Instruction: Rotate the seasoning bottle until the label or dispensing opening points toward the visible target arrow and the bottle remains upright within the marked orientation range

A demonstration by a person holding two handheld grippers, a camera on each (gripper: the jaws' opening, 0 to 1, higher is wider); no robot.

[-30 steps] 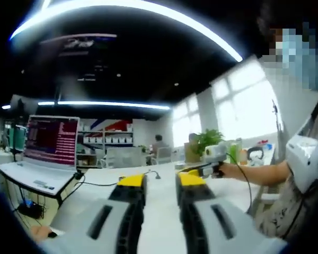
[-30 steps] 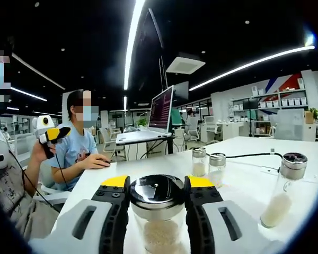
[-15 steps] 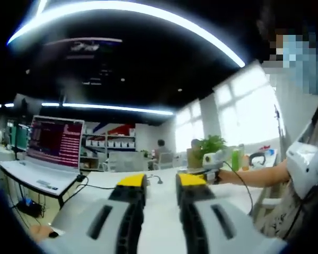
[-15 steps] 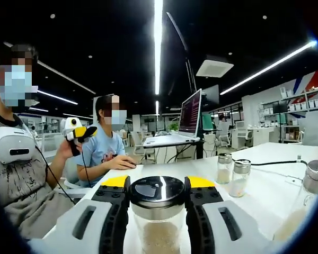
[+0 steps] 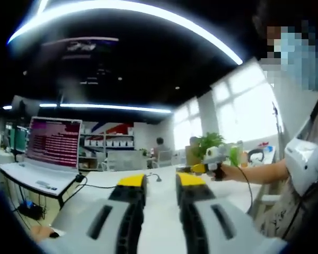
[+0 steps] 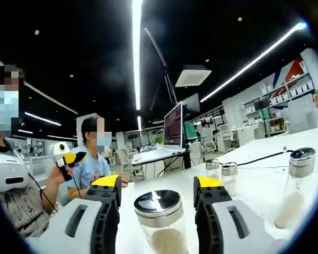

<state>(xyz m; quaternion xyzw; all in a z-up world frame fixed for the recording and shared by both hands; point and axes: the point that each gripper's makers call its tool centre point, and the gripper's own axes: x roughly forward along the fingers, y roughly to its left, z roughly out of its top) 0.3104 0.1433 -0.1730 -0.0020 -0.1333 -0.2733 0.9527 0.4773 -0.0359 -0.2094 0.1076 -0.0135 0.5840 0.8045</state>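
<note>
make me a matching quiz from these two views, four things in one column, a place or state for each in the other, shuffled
Things:
1. seasoning bottle
2. laptop
3. left gripper
4. tall shaker

Places or states:
A. jaws holding nothing
B. between the right gripper's spread jaws, untouched
C. screen lit on a side desk
D. at the table's right edge, away from the gripper

Pairs: 1-B, 2-C, 3-A, 4-D

Dark ceiling, glaring light strips (image 6: 135,53); bright window (image 5: 243,114) washes out; fisheye edges bend, soft blur.
</note>
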